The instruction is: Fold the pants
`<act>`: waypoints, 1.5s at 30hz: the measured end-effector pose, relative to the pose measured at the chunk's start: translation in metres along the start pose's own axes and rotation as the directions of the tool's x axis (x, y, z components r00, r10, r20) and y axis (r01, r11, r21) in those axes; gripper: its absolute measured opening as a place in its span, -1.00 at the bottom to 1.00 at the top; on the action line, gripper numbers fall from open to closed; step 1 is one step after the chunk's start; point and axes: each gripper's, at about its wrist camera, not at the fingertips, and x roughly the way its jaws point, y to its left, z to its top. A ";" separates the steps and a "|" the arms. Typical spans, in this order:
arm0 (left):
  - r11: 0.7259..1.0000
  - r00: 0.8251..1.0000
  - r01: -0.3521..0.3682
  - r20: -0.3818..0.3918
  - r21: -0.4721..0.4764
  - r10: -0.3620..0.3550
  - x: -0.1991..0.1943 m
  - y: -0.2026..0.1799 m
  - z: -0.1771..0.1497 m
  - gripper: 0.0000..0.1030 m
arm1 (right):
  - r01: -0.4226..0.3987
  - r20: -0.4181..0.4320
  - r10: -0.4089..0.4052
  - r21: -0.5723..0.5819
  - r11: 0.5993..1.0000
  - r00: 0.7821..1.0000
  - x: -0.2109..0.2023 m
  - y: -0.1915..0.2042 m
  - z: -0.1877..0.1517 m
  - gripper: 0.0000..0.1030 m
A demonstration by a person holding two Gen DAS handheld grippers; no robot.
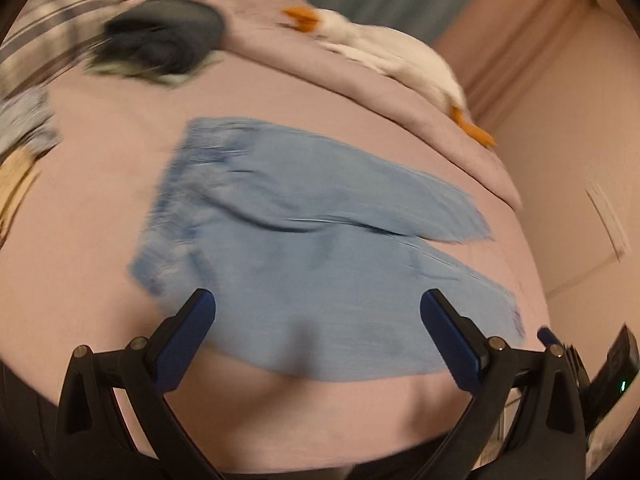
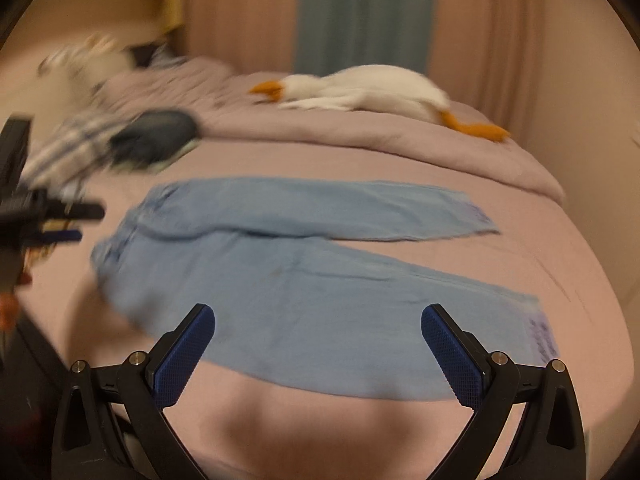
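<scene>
Light blue pants [image 1: 312, 240] lie spread flat on the pink bed [image 1: 100, 208], waistband at the left, both legs running to the right and slightly apart. My left gripper [image 1: 318, 312] hovers open above the near leg, nothing between its blue pads. In the right wrist view the same pants [image 2: 304, 280] stretch across the bed, and my right gripper [image 2: 318, 320] is open over the near leg's lower edge. The left gripper [image 2: 60, 224] also shows at the left edge of that view, near the waistband side. Both views are motion-blurred.
A white plush goose [image 2: 360, 88] with orange beak and feet lies on the folded blanket at the bed's far side. A dark bundle [image 1: 160, 40] and striped cloth [image 1: 44, 28] sit at the far left. The wall [image 1: 580, 160] and curtains [image 2: 360, 12] bound the bed.
</scene>
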 end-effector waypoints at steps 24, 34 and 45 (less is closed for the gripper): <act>0.952 0.995 -0.100 -0.038 -0.288 0.093 0.028 0.112 -0.004 -0.48 | -0.241 -0.133 0.201 -0.480 0.844 0.970 0.093 0.153 -0.020 -0.84; 0.964 0.978 -0.199 -0.091 -0.176 0.185 0.026 0.105 -0.018 -0.35 | -0.314 -0.203 0.251 -0.405 0.858 0.947 0.089 0.156 -0.032 -0.79; 0.962 0.974 -0.224 0.058 0.156 0.218 0.011 0.043 0.003 0.16 | -0.269 -0.151 0.246 -0.155 0.951 0.957 0.086 0.076 0.008 -0.44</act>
